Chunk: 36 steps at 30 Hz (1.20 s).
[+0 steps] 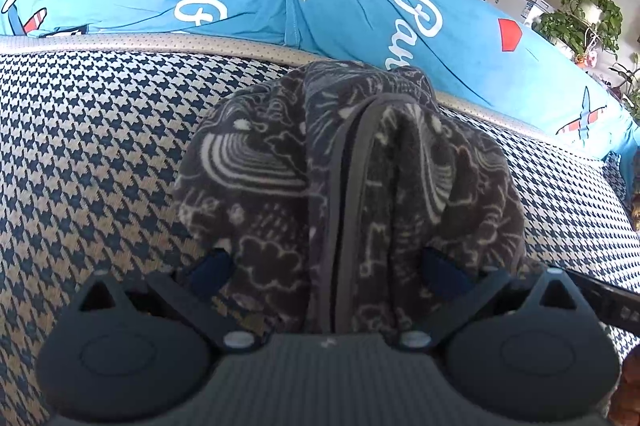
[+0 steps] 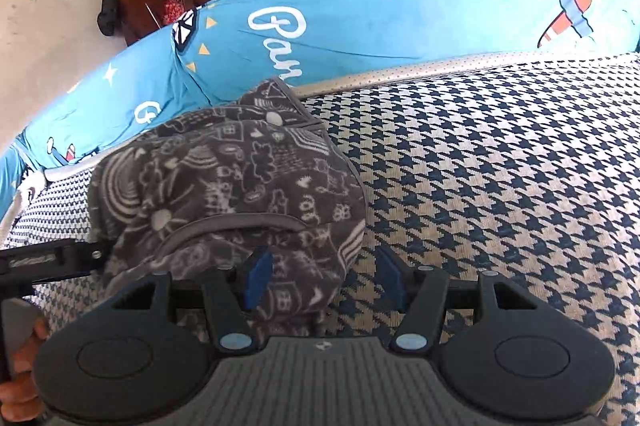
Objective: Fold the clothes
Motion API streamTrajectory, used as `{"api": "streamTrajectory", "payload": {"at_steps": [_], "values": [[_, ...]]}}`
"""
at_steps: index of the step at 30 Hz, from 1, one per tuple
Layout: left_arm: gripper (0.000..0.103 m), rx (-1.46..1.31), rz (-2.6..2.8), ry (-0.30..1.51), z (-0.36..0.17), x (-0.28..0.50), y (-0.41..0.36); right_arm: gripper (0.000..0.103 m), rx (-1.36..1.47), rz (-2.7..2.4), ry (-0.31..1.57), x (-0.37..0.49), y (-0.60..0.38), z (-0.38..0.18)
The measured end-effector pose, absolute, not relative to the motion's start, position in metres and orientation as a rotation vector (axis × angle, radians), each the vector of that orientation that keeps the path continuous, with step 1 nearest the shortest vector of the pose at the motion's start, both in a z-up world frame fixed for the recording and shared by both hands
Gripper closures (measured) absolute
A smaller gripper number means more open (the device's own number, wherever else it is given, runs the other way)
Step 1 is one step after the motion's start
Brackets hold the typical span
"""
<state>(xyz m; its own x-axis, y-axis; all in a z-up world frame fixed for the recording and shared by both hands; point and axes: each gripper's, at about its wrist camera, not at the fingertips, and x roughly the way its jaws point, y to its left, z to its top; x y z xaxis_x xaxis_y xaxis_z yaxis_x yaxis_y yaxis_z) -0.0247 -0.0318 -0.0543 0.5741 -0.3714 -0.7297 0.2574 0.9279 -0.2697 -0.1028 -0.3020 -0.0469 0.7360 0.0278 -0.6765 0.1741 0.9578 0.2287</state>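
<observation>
While both gape, left claw [image 1: 328, 266] straddles garment [image 1: 352, 161].

Both tongs gape wide: the left tongs [image 1: 328, 266] and the right tongs [image 2: 324, 280] (2 blue pads each).

We found the left gripper's [image 1: 328, 272] blue fingertips half buried under the bunched grey garment [image 1: 352, 177], their grip unreadable; a hand [image 2: 20, 378] was cut off at the right-wrist view's lower-left edge.
</observation>
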Motion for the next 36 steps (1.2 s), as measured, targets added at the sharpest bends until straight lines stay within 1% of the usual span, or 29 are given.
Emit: {"api": "streamTrajectory", "payload": {"at_steps": [7, 12, 18, 21, 27, 30, 36], "values": [[0.0, -0.131, -0.396, 0.845, -0.044, -0.035, -0.021, 0.045, 0.247, -0.138, 0.747, -0.083, -0.306, -0.054], [0.0, -0.169, -0.344, 0.841, -0.048, -0.037, 0.003, 0.044, 0.209, -0.184, 0.739, -0.075, -0.316, -0.056], [0.0, -0.164, -0.215, 0.913, -0.068, -0.029, 0.022, 0.042, 0.174, -0.174, 0.762, -0.062, -0.32, -0.064], [0.0, -0.148, -0.18, 0.947, -0.076, -0.026, 0.027, 0.038, 0.139, -0.168, 0.762, -0.056, -0.319, -0.066], [0.0, -0.096, -0.131, 1.011, -0.097, -0.017, 0.024, 0.038, 0.133, -0.161, 0.762, -0.049, -0.323, -0.068], [0.0, -0.097, -0.109, 1.043, -0.108, -0.007, 0.019, 0.035, 0.121, -0.166, 0.759, -0.047, -0.324, -0.07], [0.0, -0.044, -0.097, 1.023, -0.111, 0.006, 0.006, 0.035, 0.111, -0.126, 0.767, -0.045, -0.323, -0.072]]}}
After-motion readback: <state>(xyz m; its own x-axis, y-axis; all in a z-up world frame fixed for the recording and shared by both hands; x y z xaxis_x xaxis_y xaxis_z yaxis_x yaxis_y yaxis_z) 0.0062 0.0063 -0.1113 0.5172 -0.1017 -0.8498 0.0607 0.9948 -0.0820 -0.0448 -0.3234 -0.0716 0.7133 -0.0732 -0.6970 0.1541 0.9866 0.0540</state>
